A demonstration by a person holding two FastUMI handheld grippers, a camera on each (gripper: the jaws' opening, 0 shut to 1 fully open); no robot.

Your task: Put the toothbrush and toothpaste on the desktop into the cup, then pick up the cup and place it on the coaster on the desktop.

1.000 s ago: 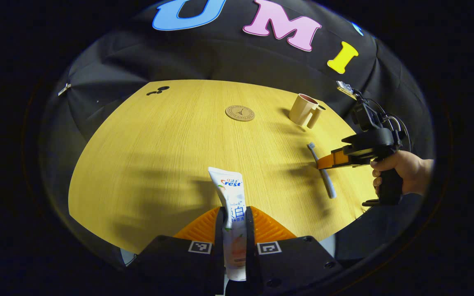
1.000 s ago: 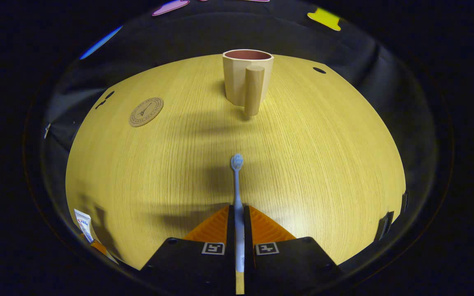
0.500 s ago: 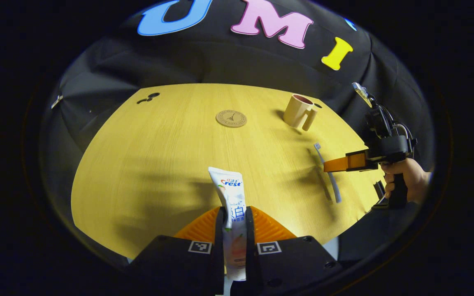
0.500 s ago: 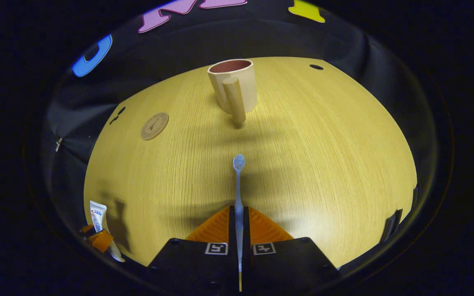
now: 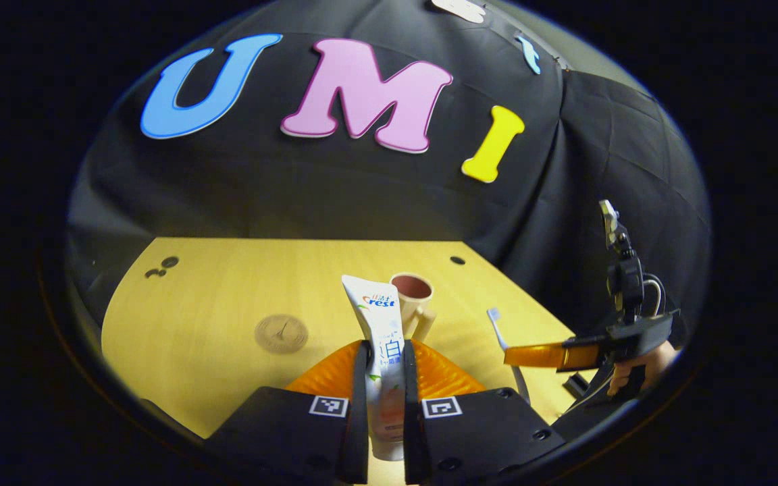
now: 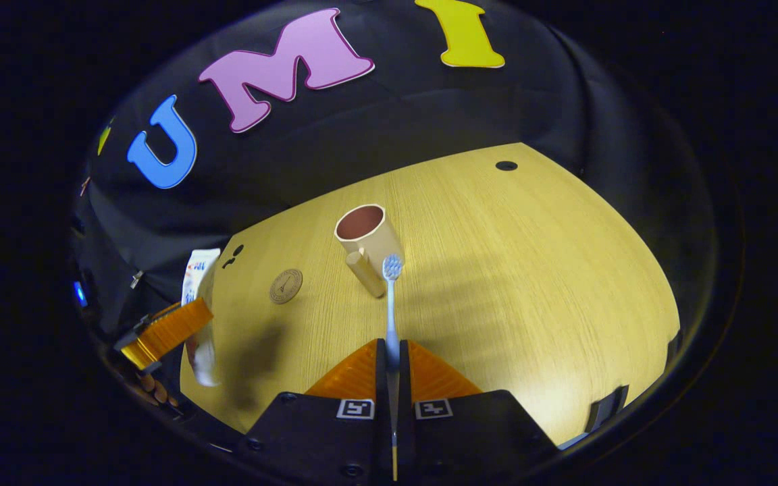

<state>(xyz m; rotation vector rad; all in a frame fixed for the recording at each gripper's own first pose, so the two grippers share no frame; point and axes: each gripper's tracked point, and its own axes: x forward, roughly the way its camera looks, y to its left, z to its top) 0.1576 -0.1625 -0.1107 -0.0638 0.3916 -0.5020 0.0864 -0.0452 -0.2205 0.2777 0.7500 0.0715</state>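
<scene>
My left gripper (image 5: 383,358) is shut on a white toothpaste tube (image 5: 381,324), held upright above the wooden desktop (image 5: 227,297). My right gripper (image 6: 392,354) is shut on a light blue toothbrush (image 6: 390,297), bristle head pointing forward. The beige cup (image 6: 365,233) with a dark red inside stands ahead of both, its handle toward me. It appears just behind the tube as cup (image 5: 415,300). The round brown coaster (image 5: 281,333) lies left of the cup, also seen as coaster (image 6: 286,285). The right gripper (image 5: 531,354) with the toothbrush (image 5: 497,327) shows at the right; the left gripper (image 6: 166,331) with the tube (image 6: 198,270) shows at the left.
Black cloth wall rises behind the desktop. Small dark holes (image 5: 161,266) mark the far left of the desktop and another hole (image 6: 506,165) the far right. A hand (image 5: 639,368) grips the right gripper's handle. Bare wood (image 6: 531,283) spreads right of the cup.
Both grippers have lifted off the desktop and tilted up, carrying the toothpaste and toothbrush. The cup now lines up close behind each held item; the left gripper has swung right toward it.
</scene>
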